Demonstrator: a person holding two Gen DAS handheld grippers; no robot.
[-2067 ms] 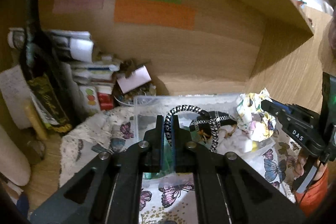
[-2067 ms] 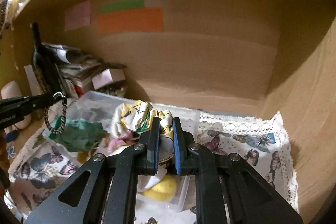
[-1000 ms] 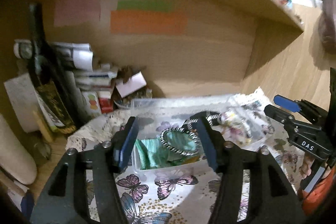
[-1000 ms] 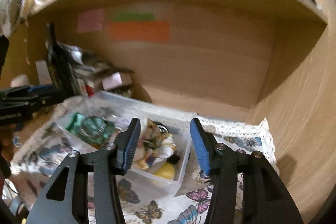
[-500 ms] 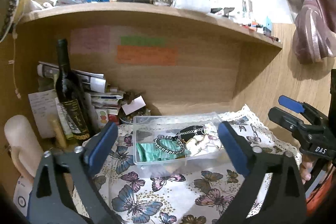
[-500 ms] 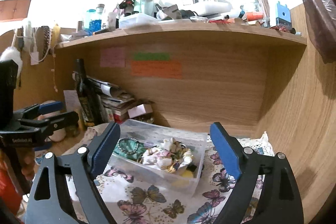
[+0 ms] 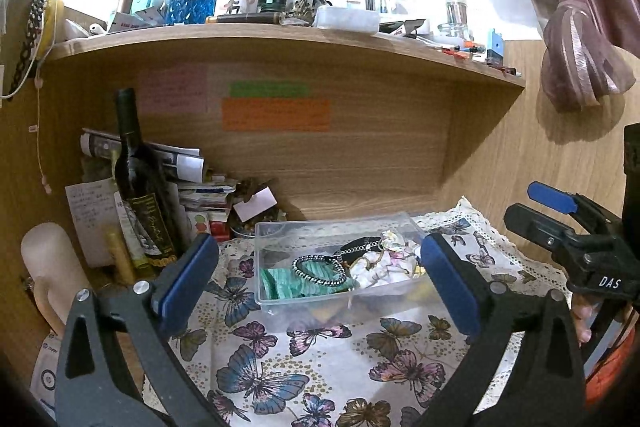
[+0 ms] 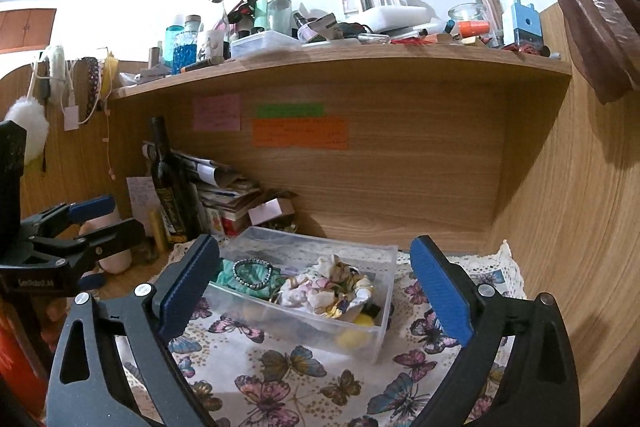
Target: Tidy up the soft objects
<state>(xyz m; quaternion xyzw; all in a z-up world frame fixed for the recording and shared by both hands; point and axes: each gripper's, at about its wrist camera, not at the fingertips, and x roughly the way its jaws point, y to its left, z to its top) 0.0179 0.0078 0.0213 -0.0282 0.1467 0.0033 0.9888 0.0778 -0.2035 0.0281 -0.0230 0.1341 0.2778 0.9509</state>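
A clear plastic box (image 7: 280, 231) (image 8: 382, 323) stands on a butterfly cloth (image 7: 320, 355) (image 8: 280, 379) under a wooden shelf. In it lie a green scrunchie (image 7: 288, 283) (image 8: 256, 277), a black-and-white braided band (image 7: 318, 269) (image 8: 252, 273) and a floral scrunchie (image 7: 384, 263) (image 8: 328, 287). My left gripper (image 7: 320, 279) is open and empty, held back from the box. My right gripper (image 8: 316, 287) is open and empty too, also back from the box. Each gripper shows in the other's view, the right (image 7: 560, 223) and the left (image 8: 84, 219).
A dark wine bottle (image 7: 140, 187) (image 8: 168, 187), stacked papers and small boxes (image 7: 200, 195) stand left of the box. A pale cylinder (image 7: 52, 267) is at far left. The upper shelf (image 8: 340, 63) is crowded with bottles. A wooden side wall (image 8: 580, 227) closes the right.
Both grippers let go of the band and the floral scrunchie into the box, opened wide, and pulled back and up away from it.
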